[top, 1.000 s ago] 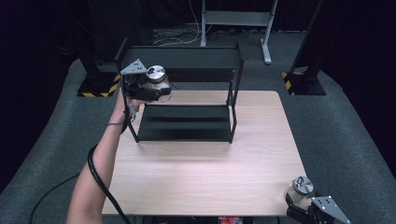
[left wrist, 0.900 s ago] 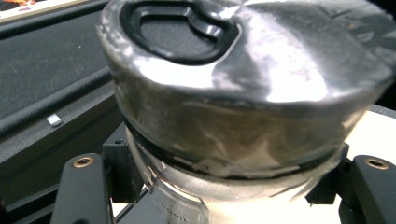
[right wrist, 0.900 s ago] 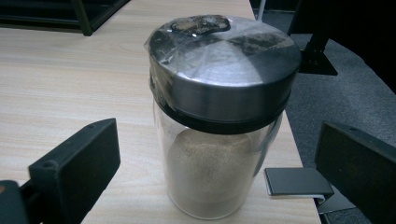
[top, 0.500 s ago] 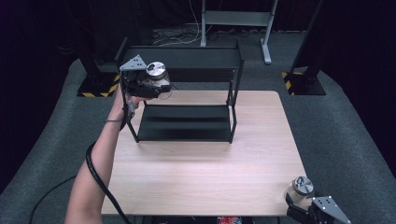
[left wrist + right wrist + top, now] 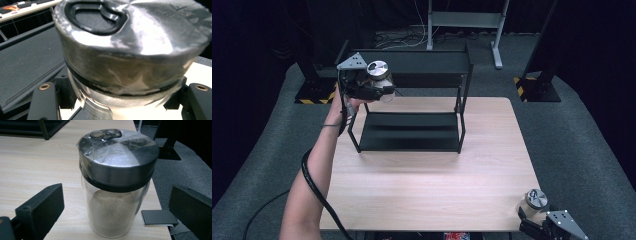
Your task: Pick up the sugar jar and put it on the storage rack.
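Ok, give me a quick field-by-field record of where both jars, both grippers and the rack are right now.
left gripper: raised at the rack's upper left corner, shut on a jar
held jar: glass, metal lid, upright, off the table
right gripper: open, jaws either side of the second jar, not touching it
second jar: stands on the table at its near right corner, pale powder inside
rack: black, two tiers, at the table's far side
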### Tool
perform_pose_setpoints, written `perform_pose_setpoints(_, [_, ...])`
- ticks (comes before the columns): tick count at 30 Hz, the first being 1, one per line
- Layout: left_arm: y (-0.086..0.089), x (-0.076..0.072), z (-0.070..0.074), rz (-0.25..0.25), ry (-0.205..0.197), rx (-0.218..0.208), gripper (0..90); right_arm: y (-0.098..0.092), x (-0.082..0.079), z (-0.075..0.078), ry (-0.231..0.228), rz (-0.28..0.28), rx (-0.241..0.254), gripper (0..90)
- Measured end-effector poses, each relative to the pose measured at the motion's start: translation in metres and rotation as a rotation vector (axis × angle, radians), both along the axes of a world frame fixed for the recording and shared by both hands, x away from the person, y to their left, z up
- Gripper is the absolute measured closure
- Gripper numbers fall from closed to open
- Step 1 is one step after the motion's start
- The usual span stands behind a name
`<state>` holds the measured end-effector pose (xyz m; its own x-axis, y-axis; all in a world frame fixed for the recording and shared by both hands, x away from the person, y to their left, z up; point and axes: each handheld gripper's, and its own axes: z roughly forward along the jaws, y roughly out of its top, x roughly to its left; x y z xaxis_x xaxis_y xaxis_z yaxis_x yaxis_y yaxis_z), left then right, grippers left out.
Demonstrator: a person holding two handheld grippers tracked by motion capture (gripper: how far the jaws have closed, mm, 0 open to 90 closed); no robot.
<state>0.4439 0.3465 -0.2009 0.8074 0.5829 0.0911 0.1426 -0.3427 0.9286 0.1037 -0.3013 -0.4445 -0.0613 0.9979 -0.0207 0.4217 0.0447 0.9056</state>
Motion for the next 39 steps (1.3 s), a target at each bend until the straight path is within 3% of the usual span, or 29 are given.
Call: perform_pose_setpoints(39, [-0.003,0.006,0.036,-0.007,-0.038,-0.015,30.5,0.0,0.0,0.002,0.009,-0.008,-0.001,0.0])
